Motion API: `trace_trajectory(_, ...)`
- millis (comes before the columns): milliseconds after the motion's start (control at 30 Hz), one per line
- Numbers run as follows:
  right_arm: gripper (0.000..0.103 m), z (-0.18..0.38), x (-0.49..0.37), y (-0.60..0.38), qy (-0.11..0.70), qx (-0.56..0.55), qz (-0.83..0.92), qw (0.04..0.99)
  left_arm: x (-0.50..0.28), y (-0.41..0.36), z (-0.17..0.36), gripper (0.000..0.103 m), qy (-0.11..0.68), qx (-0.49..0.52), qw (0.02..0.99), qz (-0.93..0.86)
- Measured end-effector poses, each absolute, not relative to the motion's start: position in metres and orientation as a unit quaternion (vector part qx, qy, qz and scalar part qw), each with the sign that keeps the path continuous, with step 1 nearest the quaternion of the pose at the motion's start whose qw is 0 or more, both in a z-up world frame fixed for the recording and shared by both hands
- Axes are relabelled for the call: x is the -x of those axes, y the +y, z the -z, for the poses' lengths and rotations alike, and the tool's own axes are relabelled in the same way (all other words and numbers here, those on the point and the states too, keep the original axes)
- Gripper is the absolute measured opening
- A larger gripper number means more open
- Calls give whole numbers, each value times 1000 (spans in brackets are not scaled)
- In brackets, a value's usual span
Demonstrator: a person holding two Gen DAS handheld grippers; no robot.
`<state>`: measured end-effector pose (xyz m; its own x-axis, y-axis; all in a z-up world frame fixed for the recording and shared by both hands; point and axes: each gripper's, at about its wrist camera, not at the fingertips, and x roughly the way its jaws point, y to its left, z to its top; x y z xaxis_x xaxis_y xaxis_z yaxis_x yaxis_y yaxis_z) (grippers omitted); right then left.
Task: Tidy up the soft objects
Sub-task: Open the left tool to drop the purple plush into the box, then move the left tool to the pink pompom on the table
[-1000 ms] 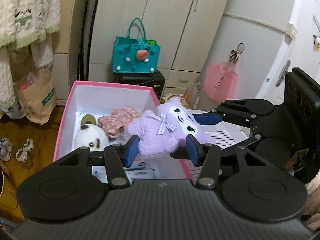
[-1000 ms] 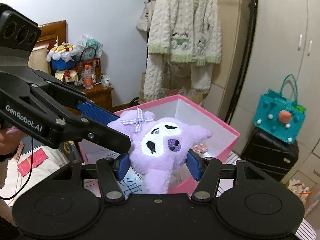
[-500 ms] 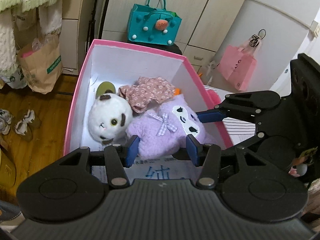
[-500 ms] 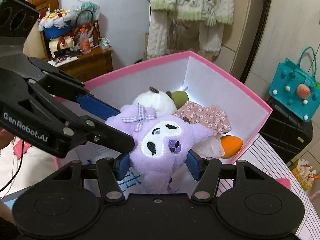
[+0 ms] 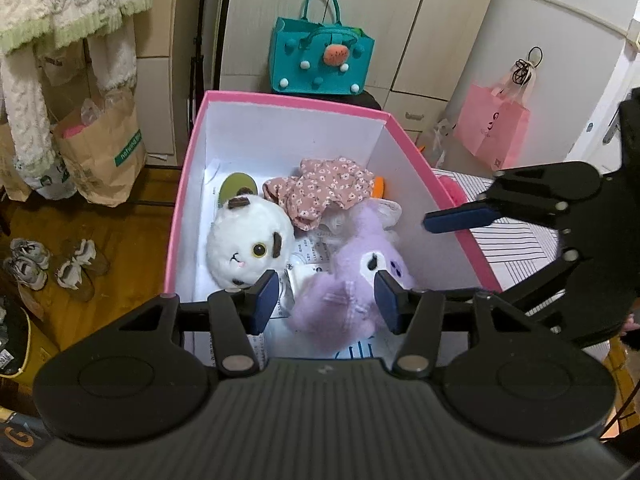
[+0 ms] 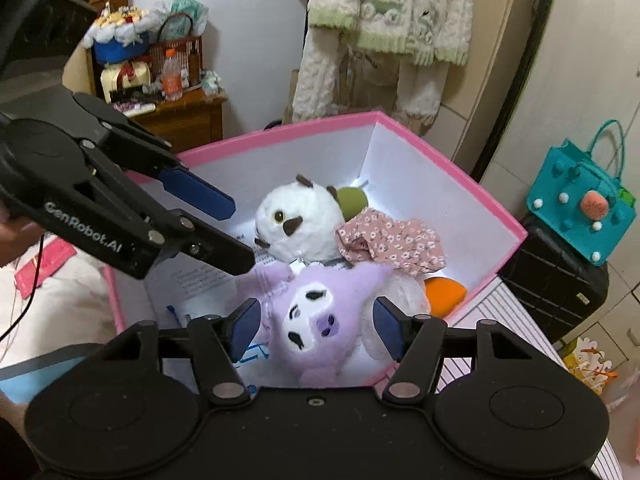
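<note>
Task progress: the purple plush (image 5: 352, 280) now lies inside the pink box (image 5: 280, 100), at its near end, so this placement looks all but done.
Left gripper (image 5: 326, 300): jaws opening; the plush sits between them, with a clear gap at the left pad and the right pad apparently just off the fur. Released, as far as I can judge.
Right gripper (image 6: 316, 328): jaws opening too; the plush face lies between the pads with gaps on both sides, so nothing is clenched.
Already in the box: a white plush cat head (image 5: 248, 244) against the left wall, a floral cloth (image 5: 320, 192) toward the far end, an orange piece (image 6: 444, 292) by the right wall, a green round item (image 5: 238, 190) at the far left.
Left to do: lift both grippers clear; whether more soft things wait outside the box cannot be told.
Surface: the box rests on a striped sheet (image 5: 512, 240).
Room: wardrobe doors, a teal felt bag (image 5: 320, 60), a pink bag (image 5: 492, 132), hanging knitwear (image 6: 384, 12), wooden floor.
</note>
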<state>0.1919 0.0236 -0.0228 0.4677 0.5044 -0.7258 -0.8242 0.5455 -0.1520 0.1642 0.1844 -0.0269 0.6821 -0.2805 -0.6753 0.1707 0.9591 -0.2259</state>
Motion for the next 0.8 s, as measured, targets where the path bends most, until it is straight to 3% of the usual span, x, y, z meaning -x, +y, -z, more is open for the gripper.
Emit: trace_trajectory(800,68,-46,-110,-90,304,141,-408,850,-82,123,-40,58,346,-27,920,181)
